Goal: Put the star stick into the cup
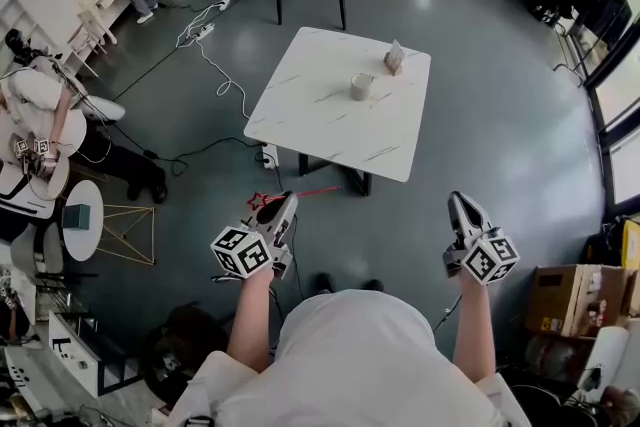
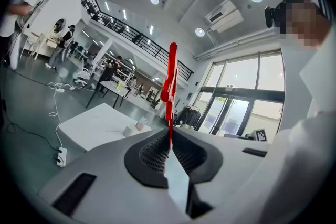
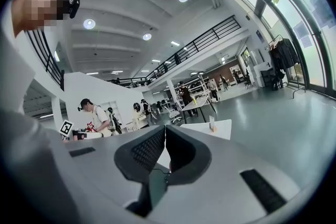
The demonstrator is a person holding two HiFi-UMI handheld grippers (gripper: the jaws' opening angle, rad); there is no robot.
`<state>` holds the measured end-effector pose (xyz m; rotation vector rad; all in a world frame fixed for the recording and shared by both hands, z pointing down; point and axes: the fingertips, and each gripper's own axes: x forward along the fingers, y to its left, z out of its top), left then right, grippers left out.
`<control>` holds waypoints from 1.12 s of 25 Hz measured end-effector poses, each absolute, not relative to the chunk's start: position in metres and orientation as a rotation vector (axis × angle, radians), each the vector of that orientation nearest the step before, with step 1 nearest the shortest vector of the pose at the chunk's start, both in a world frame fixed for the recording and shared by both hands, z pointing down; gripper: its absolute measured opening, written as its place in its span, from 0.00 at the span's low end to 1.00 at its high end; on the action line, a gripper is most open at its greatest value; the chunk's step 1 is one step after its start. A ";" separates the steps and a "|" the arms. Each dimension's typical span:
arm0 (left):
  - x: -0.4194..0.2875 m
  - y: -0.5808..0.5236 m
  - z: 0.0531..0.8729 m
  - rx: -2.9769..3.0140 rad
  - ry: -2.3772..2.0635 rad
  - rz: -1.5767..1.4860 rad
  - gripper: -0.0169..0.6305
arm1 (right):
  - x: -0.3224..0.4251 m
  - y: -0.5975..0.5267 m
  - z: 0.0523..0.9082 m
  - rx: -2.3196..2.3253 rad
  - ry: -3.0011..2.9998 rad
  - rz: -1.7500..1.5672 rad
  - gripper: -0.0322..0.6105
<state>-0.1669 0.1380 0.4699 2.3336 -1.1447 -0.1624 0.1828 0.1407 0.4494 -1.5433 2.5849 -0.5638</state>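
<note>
My left gripper (image 1: 287, 200) clamps the star stick (image 2: 170, 81) | my right gripper (image 1: 459, 200) jaws together, empty | cup (image 1: 361, 87) upright on table (image 1: 300, 115)

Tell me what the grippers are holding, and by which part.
The left gripper grips the red star stick by its thin shaft below the star; the right gripper holds nothing.

Head view: from above, steeply down, well back from the white worktop (image 1: 300, 120). Gripper views: close behind the jaws of left hand-held gripper (image 1: 287, 200) and right hand-held gripper (image 1: 458, 202), nearly level. Shared by all three: that worktop.
</note>
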 end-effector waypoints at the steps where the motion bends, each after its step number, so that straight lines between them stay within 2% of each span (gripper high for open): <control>1: -0.168 0.138 0.470 2.333 -1.139 -0.163 0.06 | 0.181 0.141 0.449 -1.543 2.582 -0.570 0.09; 20: -0.214 0.122 0.493 2.351 -1.014 -0.131 0.06 | 0.113 0.155 0.476 -1.640 2.581 -0.625 0.09; 28: -0.216 0.087 0.500 2.331 -1.045 -0.116 0.06 | 0.127 0.111 0.484 -1.657 2.561 -0.667 0.09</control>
